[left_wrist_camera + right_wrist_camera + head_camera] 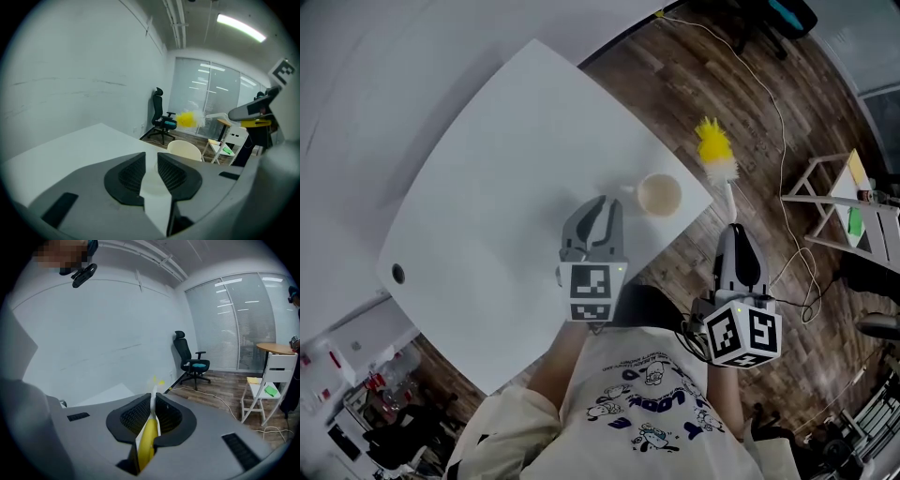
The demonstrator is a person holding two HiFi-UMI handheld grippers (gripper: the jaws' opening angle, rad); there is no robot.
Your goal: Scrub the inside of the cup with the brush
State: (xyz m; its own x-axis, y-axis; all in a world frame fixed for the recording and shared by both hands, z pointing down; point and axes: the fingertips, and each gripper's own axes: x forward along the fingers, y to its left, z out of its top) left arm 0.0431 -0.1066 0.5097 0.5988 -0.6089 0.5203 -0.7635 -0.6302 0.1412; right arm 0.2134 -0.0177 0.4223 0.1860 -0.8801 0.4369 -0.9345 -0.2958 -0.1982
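Gripping: my right hand-held gripper (731, 231) clamps the brush (715, 150) handle, past the table (506, 169) edge.
Left hand-held gripper (607, 208): slightly parted, empty, beside the cup (658, 195).

The brush (715, 150) is showing yellow and white bristles and a yellow handle. The cup (658, 195) is looking cream, the tabletop (487, 187) plain white, the floor (675, 75) brown wood-grain.

The white bench (478, 187) stands on a dark wooden floor (675, 66). Near the bench's one corner sits a small round hole (397, 273). A thin white cable (776, 112) trails over the floor beyond the bench. Past the bench stand a black office chair (190, 363) and a white chair (269, 385).
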